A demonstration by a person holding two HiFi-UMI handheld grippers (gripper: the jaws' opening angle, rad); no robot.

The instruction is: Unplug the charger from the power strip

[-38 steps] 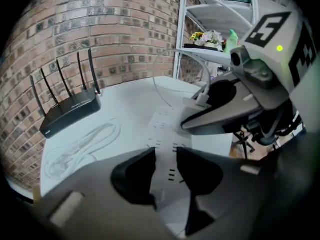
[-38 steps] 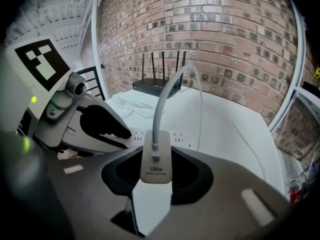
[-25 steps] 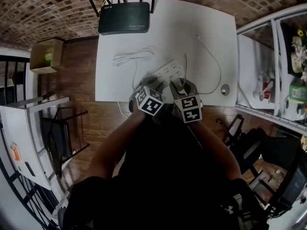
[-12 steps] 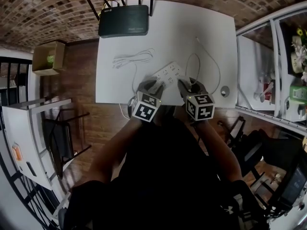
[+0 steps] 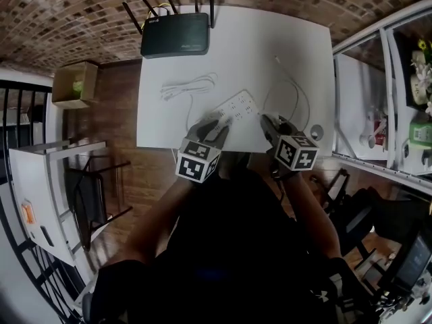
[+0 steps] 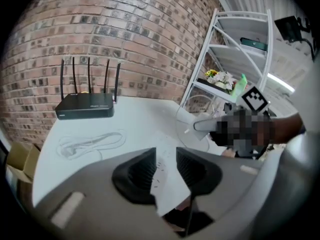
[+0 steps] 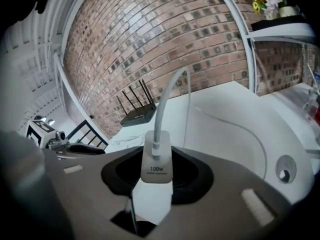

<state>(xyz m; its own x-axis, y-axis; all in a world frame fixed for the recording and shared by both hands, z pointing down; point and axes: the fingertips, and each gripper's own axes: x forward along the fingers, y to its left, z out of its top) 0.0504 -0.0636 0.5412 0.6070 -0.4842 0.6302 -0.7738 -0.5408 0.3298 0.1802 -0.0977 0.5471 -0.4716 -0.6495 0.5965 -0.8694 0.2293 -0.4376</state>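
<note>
**Unplugged:** the white 100W charger block [image 7: 156,161] sits clamped in the right gripper [image 7: 157,176], at center-right of the head view.

It looks clear of the white multi-socket power strip [image 5: 237,105]. The left gripper [image 6: 164,170] hovers over the strip, its 2 jaws apart and empty. The grip should stay firm and the white cable [image 7: 167,99] slack. White table [image 5: 283,39]; black router [image 5: 174,34] at upper left; brick wall [image 6: 125,34].

head view: from your head, steeply down on the white table [image 5: 270,39], your left gripper [image 5: 212,128] and right gripper [image 5: 272,127] at its near edge | left gripper view: low behind its jaws, facing router [image 6: 85,106] and brick wall [image 6: 125,39] | right gripper view: close behind the gripped charger [image 7: 156,166], facing likewise | shared: table, router in all three
</note>
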